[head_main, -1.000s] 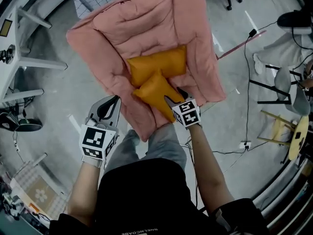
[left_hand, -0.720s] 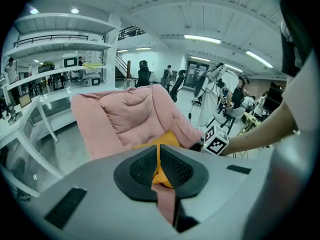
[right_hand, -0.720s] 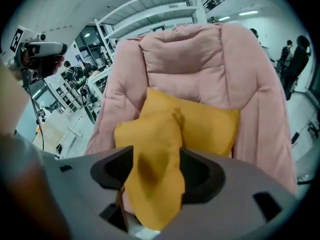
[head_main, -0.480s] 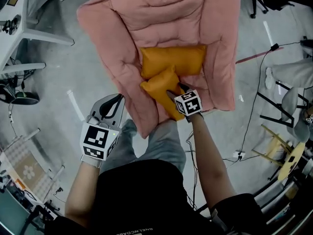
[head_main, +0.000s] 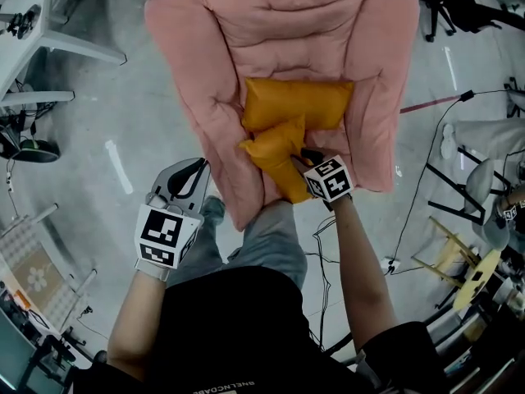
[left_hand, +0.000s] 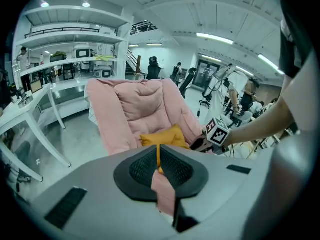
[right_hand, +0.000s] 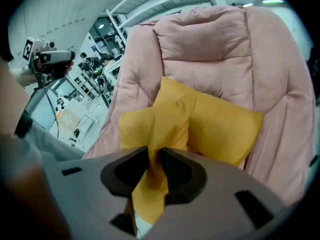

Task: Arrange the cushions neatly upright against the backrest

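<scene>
Here the left gripper (head_main: pixel 190 171) hangs over the floor (head_main: pixel 123 121) just beside the chair (head_main: pixel 287 23), its jaws shut on nothing. On the seat, the back cushion (head_main: pixel 297 103) leans against the backrest. The front cushion (head_main: pixel 272 156) lies tilted, touching it. The right gripper (head_main: pixel 305 156) has just been closing its jaws, which now pinch the front cushion's near corner.

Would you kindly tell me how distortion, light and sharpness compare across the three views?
Head view: evenly lit, sharp, edges bowed. Left gripper view: heavy fisheye, black corners, ceiling strip lights glaring. Right gripper view: same black corners, front orange cushion soft close to the lens, pink armchair crisper.
</scene>
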### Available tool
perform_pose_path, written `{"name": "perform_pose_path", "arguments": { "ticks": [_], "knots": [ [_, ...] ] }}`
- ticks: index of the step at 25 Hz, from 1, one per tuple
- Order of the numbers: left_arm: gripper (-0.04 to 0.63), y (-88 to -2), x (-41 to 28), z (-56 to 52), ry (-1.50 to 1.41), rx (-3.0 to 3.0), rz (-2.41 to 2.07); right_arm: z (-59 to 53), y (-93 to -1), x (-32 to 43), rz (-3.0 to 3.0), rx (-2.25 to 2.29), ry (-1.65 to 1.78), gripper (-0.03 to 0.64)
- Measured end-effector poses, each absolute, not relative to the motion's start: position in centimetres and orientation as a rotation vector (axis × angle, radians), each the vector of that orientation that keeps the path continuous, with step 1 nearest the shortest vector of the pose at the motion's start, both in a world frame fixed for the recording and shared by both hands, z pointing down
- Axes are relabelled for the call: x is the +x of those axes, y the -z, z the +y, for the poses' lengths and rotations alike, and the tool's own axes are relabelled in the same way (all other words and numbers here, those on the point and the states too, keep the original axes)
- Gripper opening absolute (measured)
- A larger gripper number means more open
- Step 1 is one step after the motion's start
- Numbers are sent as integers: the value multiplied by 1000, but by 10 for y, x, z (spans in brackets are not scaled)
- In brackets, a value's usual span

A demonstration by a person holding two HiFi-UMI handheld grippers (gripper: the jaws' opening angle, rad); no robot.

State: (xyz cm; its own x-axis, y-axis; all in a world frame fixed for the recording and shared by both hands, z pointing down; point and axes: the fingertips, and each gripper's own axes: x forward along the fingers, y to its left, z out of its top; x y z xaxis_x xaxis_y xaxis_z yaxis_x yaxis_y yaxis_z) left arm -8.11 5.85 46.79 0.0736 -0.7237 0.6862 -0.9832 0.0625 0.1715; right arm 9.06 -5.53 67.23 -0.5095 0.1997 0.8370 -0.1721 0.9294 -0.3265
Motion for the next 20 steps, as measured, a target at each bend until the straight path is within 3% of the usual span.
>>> {"name": "perform_pose_path", "arguments": {
  "ticks": [15, 20],
  "knots": [
    [16, -484, -46, 66, -445, 1802, -1547, -25, -601, 122, -1915, -376, -72, 75],
    [142, -520, -6, 62, -469, 1841, -1371, 1, -603, 105, -1922, -480, -5, 67]
  ]
}}
